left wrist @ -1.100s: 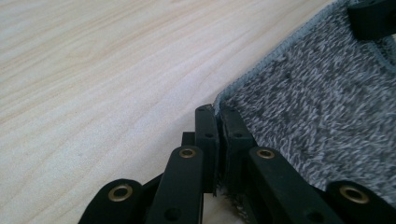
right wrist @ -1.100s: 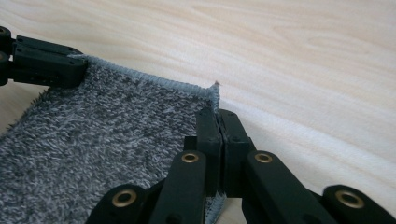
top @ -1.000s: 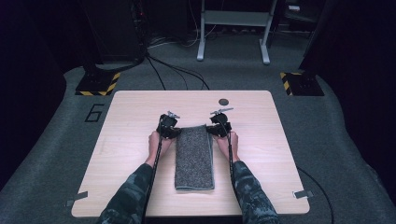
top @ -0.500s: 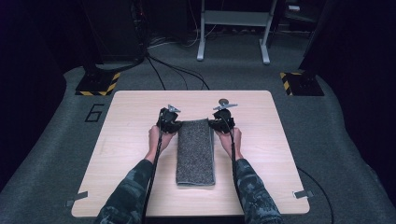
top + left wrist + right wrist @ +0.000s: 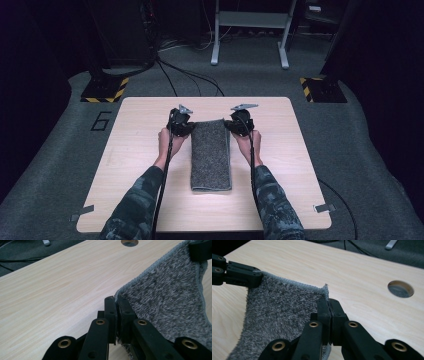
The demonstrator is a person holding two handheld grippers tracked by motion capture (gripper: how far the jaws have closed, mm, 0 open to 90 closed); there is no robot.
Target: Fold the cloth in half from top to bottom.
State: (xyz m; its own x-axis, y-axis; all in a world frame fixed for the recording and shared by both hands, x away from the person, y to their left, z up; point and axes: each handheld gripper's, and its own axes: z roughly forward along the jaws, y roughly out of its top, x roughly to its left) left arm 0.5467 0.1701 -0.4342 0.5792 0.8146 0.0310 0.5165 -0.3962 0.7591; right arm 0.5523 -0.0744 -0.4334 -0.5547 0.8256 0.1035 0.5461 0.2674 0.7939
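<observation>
Grey towel (image 5: pixel 211 155): far corners pinched in the closed fingers (image 5: pixel 117 312) of the left gripper (image 5: pixel 181 125) and right gripper (image 5: pixel 241 123), far edge lifted, near part flat mid-tabletop (image 5: pixel 140 150). Grasp done, apparently; fold or spread not yet made.

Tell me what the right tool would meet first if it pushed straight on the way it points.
The right tool, shut on the grey towel corner, points across bare table. Its line looks free up to the far edge, passing left of the round hole, though depth is unclear.
</observation>
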